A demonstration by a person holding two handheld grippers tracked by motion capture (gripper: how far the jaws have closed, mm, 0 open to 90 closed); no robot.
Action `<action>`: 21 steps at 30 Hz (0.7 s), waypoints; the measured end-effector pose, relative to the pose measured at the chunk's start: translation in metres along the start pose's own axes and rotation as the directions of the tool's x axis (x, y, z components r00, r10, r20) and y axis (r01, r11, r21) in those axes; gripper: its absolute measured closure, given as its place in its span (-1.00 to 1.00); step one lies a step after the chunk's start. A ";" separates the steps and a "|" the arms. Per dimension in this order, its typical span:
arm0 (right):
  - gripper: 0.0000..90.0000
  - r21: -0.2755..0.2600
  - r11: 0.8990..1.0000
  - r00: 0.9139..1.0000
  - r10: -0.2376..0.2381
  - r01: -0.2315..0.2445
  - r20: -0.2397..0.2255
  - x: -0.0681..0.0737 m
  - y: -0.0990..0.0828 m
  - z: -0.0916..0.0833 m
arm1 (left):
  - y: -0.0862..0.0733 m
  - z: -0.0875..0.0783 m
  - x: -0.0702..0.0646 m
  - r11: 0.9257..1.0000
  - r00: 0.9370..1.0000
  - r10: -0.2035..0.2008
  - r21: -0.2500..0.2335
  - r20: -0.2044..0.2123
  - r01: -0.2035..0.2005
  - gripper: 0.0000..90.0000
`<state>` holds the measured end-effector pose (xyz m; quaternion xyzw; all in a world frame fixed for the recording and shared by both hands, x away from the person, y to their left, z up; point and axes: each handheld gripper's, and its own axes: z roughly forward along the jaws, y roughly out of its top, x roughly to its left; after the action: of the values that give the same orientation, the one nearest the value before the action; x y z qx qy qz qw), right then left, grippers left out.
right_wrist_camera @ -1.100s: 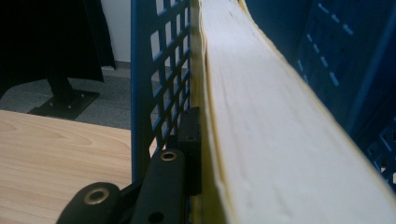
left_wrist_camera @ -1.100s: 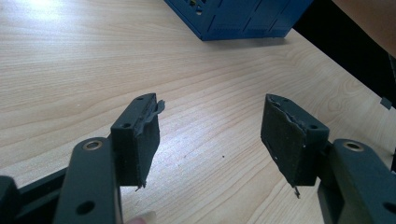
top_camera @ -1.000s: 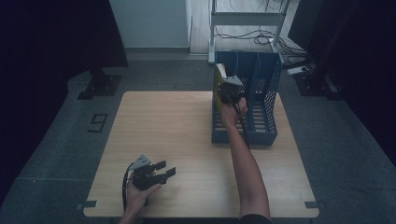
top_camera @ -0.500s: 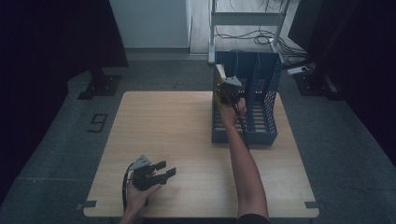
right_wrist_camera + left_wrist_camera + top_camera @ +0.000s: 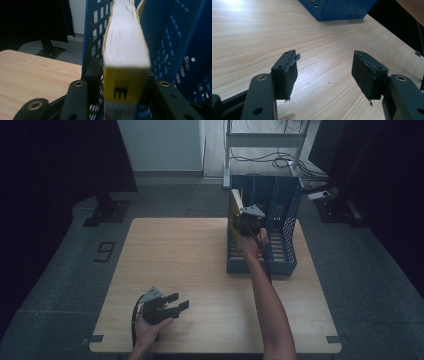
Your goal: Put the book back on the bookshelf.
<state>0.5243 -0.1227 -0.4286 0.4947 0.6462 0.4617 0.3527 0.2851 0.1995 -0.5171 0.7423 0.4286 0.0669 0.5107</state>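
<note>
A yellow-covered book (image 5: 126, 50) stands on edge inside the left slot of a blue perforated file rack (image 5: 280, 205) at the table's far right. My right gripper (image 5: 246, 220) is shut on the book, its jaws pressing both covers near the spine; the white page block runs away from the camera in the right gripper view. The book (image 5: 235, 210) leans slightly above the rack's left wall. My left gripper (image 5: 174, 304) rests low over the wooden table (image 5: 180, 255) near the front left, open, with nothing between its worn pads (image 5: 288, 72).
The rack (image 5: 337, 10) shows at the top of the left gripper view, far off. Behind the table stands a metal shelf frame (image 5: 265, 140) with cables on the floor. Dark stands flank the table on both sides.
The right gripper and book have shifted slightly within the rack's left slot. The left gripper has stayed still.
</note>
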 end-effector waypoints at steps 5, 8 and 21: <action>0.30 -0.009 1.000 1.000 0.001 -0.001 -0.020 -0.001 -0.003 -0.012 | 0.000 0.000 -0.003 1.000 1.000 0.008 0.003 -0.001 -0.008 -0.17; 0.28 -0.003 1.000 1.000 -0.005 0.005 -0.028 -0.001 -0.007 -0.017 | 0.000 0.000 -0.004 1.000 1.000 0.010 0.006 -0.001 -0.010 -0.17; 0.39 0.016 1.000 0.999 0.016 -0.015 -0.035 0.000 -0.017 -0.022 | -0.001 0.003 -0.005 1.000 1.000 0.018 0.020 -0.002 -0.018 -0.17</action>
<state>0.4992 -0.1292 -0.4373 0.4944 0.6519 0.4680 0.3340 0.2829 0.1943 -0.5177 0.7511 0.4230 0.0682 0.5024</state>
